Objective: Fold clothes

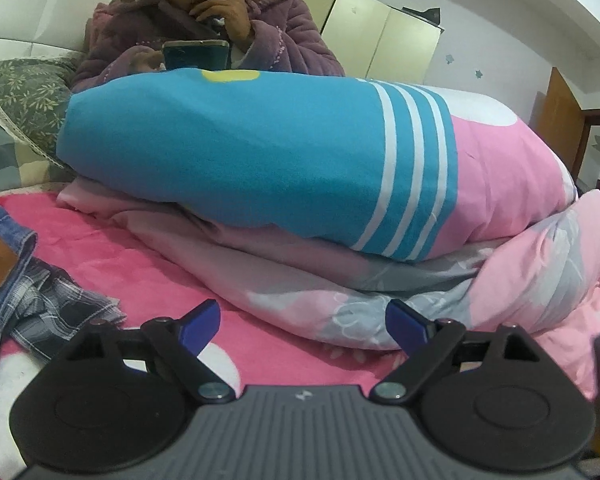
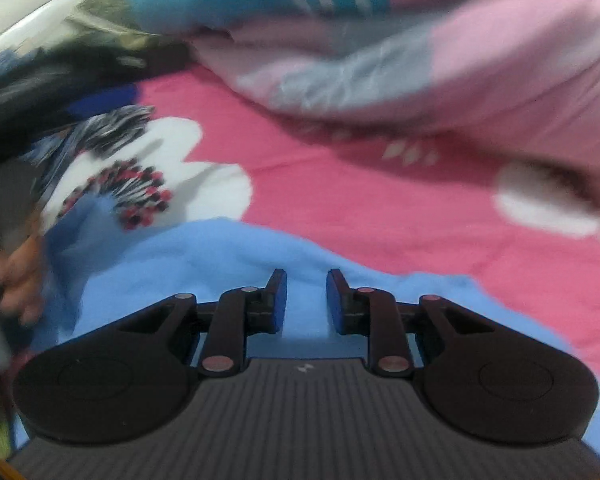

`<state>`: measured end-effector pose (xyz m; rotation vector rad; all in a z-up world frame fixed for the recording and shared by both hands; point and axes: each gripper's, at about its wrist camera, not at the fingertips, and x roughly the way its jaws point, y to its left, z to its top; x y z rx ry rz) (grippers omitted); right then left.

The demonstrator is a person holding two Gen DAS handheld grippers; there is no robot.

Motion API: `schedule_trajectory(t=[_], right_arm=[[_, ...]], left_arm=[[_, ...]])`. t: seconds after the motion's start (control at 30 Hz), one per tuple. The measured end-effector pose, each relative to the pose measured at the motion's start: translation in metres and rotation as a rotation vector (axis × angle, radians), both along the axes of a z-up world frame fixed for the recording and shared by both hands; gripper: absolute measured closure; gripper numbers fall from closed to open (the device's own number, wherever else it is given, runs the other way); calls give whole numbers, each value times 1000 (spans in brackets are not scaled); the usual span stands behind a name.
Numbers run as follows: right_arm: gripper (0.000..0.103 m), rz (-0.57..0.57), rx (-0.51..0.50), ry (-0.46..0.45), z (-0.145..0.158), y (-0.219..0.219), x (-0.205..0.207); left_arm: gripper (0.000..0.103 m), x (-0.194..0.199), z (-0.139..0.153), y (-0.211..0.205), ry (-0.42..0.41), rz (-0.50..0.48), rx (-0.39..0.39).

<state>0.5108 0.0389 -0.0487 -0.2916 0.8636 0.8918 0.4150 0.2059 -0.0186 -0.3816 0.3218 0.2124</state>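
Between garments — both grippers hovering over the pink bedspread (image 1: pixel 140 248).

Left wrist view: the left gripper (image 1: pixel 303 326) is gaping wide, holding nothing, the plaid garment (image 1: pixel 56 312) lying left of it. Right wrist view: the right gripper (image 2: pixel 306 300) is standing narrowly apart above the blue garment (image 2: pixel 204 264) — apparently gripping nothing, needing an edge next.
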Motion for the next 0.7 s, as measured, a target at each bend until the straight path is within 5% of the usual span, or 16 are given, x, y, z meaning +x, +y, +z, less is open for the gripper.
schedule_trajectory(t=[0.2,0.3,0.47,0.7], right_arm=[[82,-74,66,-137,18,10,5],[82,-105,183,-117,44,-12,5],[81,-161,164,-131,74,-74,-12],[76,-429,120,-135,79,-216,-28]], left_arm=[[12,1,0,-8,5,-15,27],[12,4,-2,-12,15,-36,34],[12,9,-3,-23,29,-150,-3],[8,31,-23,-56,112,-380,-122]])
